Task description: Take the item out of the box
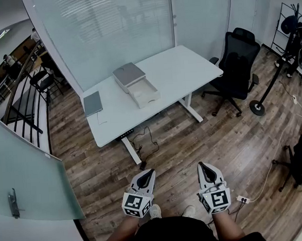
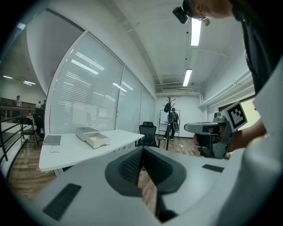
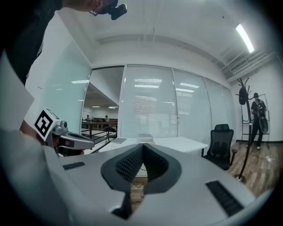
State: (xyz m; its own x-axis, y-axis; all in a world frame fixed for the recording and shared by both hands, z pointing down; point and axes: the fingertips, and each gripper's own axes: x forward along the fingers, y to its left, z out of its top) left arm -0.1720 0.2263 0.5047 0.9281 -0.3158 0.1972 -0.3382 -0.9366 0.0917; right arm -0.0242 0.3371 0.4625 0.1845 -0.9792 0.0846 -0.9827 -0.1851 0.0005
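Observation:
A grey box (image 1: pixel 128 74) with its white drawer (image 1: pixel 144 93) pulled out stands on the white table (image 1: pixel 188 63), far ahead of me across the wood floor. I cannot make out any item inside the drawer. My left gripper (image 1: pixel 148 172) and right gripper (image 1: pixel 202 166) are held low near my body, well short of the table, both pointing towards it. In the left gripper view the left gripper (image 2: pixel 142 152) is shut on nothing, with the box (image 2: pixel 93 137) small at the left. The right gripper (image 3: pixel 142 148) is likewise shut and empty, the box (image 3: pixel 145 138) just above it.
A flat grey pad (image 1: pixel 92 103) lies at the table's left end. A black office chair (image 1: pixel 237 67) stands right of the table, with a coat stand base (image 1: pixel 257 107) beyond it. Glass partitions run behind the table. Cables (image 1: pixel 144 141) and a power strip (image 1: pixel 242 199) lie on the floor.

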